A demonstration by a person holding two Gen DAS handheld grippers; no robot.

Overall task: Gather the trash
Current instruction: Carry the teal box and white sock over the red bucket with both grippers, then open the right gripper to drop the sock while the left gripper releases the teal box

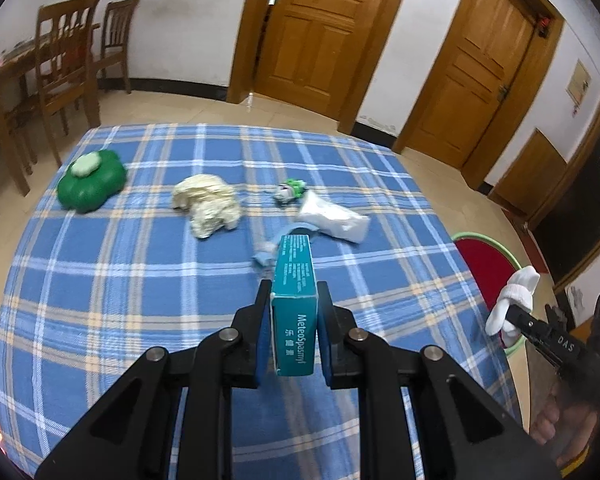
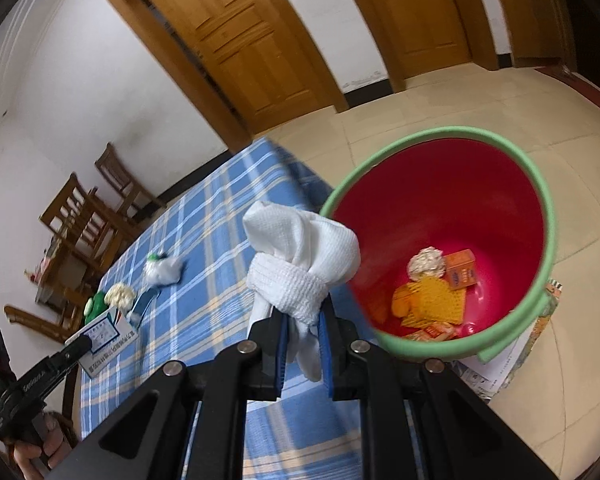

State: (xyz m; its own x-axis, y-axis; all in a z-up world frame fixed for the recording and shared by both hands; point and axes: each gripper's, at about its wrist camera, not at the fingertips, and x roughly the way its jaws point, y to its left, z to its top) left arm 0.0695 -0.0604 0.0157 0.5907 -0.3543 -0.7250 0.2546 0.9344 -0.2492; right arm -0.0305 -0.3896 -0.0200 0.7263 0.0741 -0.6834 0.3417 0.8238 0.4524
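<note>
Left tongs (image 1: 294, 308) clamp teal box (image 1: 294, 280) — right tongs (image 2: 304, 320) pinch white cloth (image 2: 300, 256).

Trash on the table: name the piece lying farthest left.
The green clover-shaped container, alone near the left edge, left of the cream crumpled wad.

walls (image 1: 188, 20) white | doors (image 1: 320, 32) wooden | floor (image 1: 172, 108) beige tile | chairs (image 1: 66, 56) wooden

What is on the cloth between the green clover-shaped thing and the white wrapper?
In the left wrist view, a crumpled cream paper wad lies between the green container and the white wrapper, plus a small green-and-white scrap beside the wrapper.
</note>
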